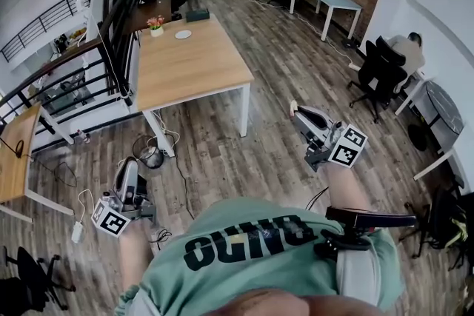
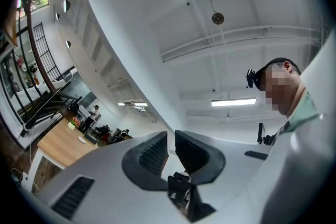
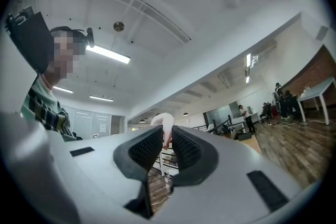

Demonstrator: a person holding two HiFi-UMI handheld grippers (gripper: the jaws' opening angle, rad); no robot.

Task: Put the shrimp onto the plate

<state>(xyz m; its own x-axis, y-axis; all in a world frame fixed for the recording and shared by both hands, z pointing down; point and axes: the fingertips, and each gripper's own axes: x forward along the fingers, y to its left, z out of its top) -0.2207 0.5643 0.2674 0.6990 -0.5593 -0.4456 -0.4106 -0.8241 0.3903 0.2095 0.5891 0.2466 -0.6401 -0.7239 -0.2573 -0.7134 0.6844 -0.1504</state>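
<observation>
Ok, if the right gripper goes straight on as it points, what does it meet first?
Nothing near: bare floor lies ahead of the right gripper, which holds the shrimp. The table seems first in line, though the upward tilt may carry it over; depth is unclear.

Wooden table point(image 1: 194, 66) with white legs stands on a wood-plank floor point(image 1: 296, 85). On the table's far end lie a white plate point(image 1: 183, 34), a small pot of flowers point(image 1: 156, 25) near it, and a dark flat box point(image 1: 197, 14) at the far edge. On the floor by the near leg lie loose cables point(image 1: 176, 159) and a round dark object point(image 1: 150, 156). A white power strip point(image 1: 77, 232) lies further left.
</observation>
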